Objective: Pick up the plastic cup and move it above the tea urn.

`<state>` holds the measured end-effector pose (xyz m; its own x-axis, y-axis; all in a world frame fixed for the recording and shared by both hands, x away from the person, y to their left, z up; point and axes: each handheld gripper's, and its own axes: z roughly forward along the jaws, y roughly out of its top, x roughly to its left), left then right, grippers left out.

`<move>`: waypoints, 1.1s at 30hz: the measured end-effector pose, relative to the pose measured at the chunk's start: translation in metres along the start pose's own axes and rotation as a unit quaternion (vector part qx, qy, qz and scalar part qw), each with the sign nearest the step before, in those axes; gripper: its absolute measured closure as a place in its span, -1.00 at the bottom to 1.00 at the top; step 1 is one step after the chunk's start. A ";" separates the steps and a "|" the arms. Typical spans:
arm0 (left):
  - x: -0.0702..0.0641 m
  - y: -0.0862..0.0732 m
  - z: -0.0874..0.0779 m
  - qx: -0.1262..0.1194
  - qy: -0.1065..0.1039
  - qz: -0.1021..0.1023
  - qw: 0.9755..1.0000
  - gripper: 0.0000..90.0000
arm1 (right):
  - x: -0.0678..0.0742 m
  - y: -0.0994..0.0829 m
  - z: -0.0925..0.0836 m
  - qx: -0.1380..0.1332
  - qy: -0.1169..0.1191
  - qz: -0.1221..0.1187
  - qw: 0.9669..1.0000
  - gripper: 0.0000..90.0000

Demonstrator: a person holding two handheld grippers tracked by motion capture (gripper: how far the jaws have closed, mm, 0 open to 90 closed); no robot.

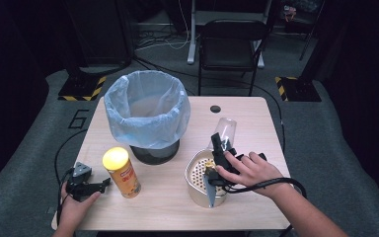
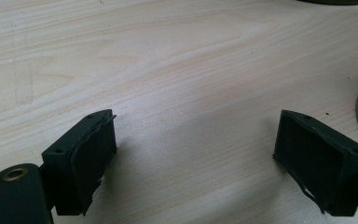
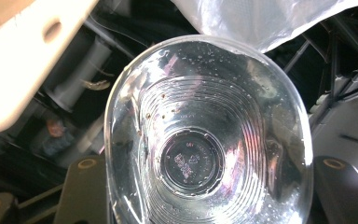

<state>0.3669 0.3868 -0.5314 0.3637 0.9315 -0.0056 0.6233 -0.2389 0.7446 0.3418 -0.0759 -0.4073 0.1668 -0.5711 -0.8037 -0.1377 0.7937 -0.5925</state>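
The right gripper [image 1: 221, 140] had its fingers clamped on a clear cup [image 1: 225, 129] (squashed oval) at the worktop's [image 1: 256, 123] two o'clock, likely bound for the bin [image 1: 147, 114] at eleven, needing a lift leftward; the left gripper's [image 1: 90, 187] fingers stood apart.

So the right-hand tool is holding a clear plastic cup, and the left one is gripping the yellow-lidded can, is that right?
Not quite. The right gripper does hold the clear plastic cup, but the left gripper grips nothing: the left gripper view shows its fingers apart over bare table, with the yellow-lidded can standing beside it.
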 end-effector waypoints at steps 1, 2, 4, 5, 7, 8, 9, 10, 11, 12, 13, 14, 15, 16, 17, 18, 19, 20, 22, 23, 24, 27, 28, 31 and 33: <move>0.000 0.000 0.000 0.000 0.000 0.000 1.000 -0.73 | 0.001 0.001 0.001 0.017 0.002 -0.003 1.000 -0.12; 0.000 0.000 0.000 0.000 0.000 0.000 1.000 -0.73 | 0.003 0.002 0.000 0.018 0.005 0.008 1.000 -0.12; 0.000 0.000 0.000 0.000 0.000 0.000 1.000 -0.73 | 0.002 0.003 -0.002 0.017 0.006 0.015 1.000 -0.12; 0.000 0.000 0.000 0.000 0.000 0.000 1.000 -0.73 | 0.001 0.004 -0.002 0.013 0.005 0.013 1.000 -0.12; 0.000 0.000 0.000 0.000 0.000 0.000 1.000 -0.73 | 0.001 0.005 -0.003 0.013 0.004 0.017 1.000 -0.13; 0.000 0.000 0.000 0.000 0.000 0.000 1.000 -0.73 | -0.002 0.006 -0.001 -0.004 0.027 -0.016 1.000 -0.13; 0.000 0.000 0.000 0.000 0.000 0.000 1.000 -0.73 | 0.001 0.006 -0.003 0.005 0.026 0.002 1.000 -0.13; 0.000 0.000 0.000 0.000 0.000 0.000 1.000 -0.73 | 0.005 0.007 -0.003 0.011 0.031 0.036 0.999 -0.13; 0.000 0.000 0.000 0.000 0.000 0.000 1.000 -0.73 | 0.004 0.007 -0.003 0.011 0.031 0.033 0.999 -0.13; 0.000 0.000 0.000 0.000 0.000 0.000 1.000 -0.73 | 0.003 0.006 -0.002 0.010 0.029 0.025 0.999 -0.13; 0.000 0.000 0.000 0.000 0.000 0.000 1.000 -0.73 | 0.003 0.006 -0.002 0.012 0.029 0.021 0.999 -0.13; 0.000 0.000 0.000 0.000 0.000 0.000 1.000 -0.73 | 0.002 0.006 -0.002 0.010 0.029 0.021 0.999 -0.13; 0.000 0.000 0.000 0.000 0.000 0.001 1.000 -0.73 | 0.000 0.005 0.000 0.002 0.023 0.000 1.000 -0.13; 0.000 0.000 0.000 0.000 0.000 0.000 1.000 -0.73 | -0.001 0.004 0.000 0.002 0.021 0.001 1.000 -0.13; 0.000 0.000 0.000 0.000 0.000 0.000 1.000 -0.73 | -0.003 0.004 0.000 0.004 -0.001 0.000 1.000 -0.13; 0.000 0.000 0.000 0.000 0.000 0.000 1.000 -0.73 | -0.003 0.004 0.000 0.005 -0.001 0.003 1.000 -0.13; 0.000 0.000 0.000 0.000 0.000 0.000 1.000 -0.73 | -0.004 0.004 0.000 0.003 0.000 0.003 1.000 -0.14; 0.000 0.000 0.000 0.000 0.000 0.000 1.000 -0.73 | -0.005 0.003 0.000 0.002 0.000 0.004 1.000 -0.14; 0.000 0.000 0.000 0.000 0.000 0.000 1.000 -0.73 | -0.006 0.003 0.001 -0.005 0.009 0.008 1.000 -0.15; 0.000 0.000 0.000 0.000 0.000 0.000 1.000 -0.73 | -0.007 0.004 0.000 -0.008 0.014 0.016 1.000 -0.15; 0.000 0.000 0.000 0.000 0.000 0.000 1.000 -0.73 | -0.007 0.004 0.001 -0.011 0.014 0.018 1.000 -0.16; 0.000 0.000 0.000 0.000 0.000 0.000 1.000 -0.73 | -0.010 0.005 -0.001 -0.015 0.023 0.071 0.997 -0.16; 0.000 0.000 0.000 0.000 0.000 0.000 1.000 -0.73 | -0.012 0.004 -0.001 -0.020 0.028 0.083 0.996 -0.16; 0.000 0.000 0.000 0.000 0.000 0.000 1.000 -0.73 | -0.015 -0.002 0.000 -0.031 0.040 0.184 0.982 -0.16; 0.000 0.000 0.000 0.000 0.000 0.000 1.000 -0.73 | -0.019 -0.008 0.000 -0.030 0.047 0.259 0.964 -0.16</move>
<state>0.3669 0.3868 -0.5313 0.3640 0.9314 -0.0054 0.6236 -0.2393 0.7442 0.3400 -0.0714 -0.3868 -0.0286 -0.1193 -0.9924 -0.2358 0.9656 -0.1093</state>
